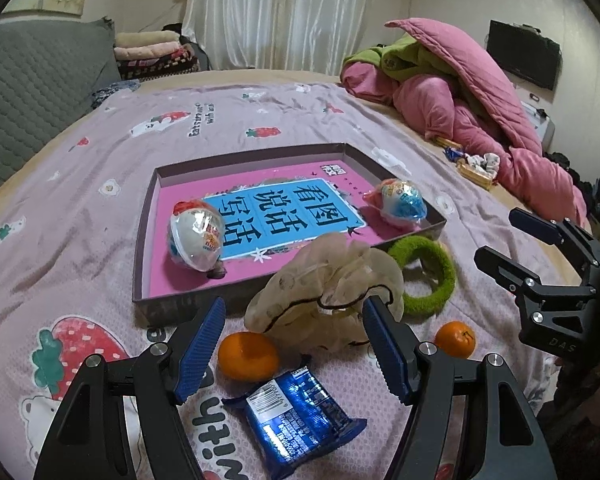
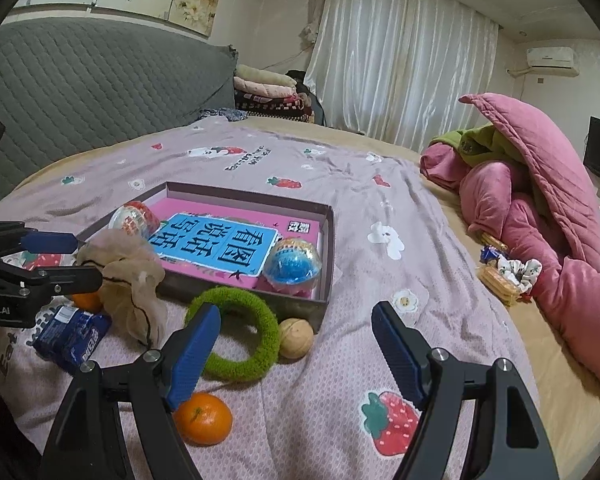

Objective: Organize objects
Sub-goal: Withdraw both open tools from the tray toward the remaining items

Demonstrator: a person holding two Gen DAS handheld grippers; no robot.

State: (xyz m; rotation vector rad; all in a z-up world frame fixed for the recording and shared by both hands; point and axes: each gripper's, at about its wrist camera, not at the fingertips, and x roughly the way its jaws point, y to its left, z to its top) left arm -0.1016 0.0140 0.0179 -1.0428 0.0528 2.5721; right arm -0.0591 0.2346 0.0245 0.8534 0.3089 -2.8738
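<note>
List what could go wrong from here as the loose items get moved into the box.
1. The beige mesh scrunchie sits between the open left tongs, crowded by an orange and the blue snack packet; closing could nudge those instead.
2. The walnut and second orange are round and could roll on the soft bedspread.
3. Two toy eggs already in the box could be knocked.
</note>
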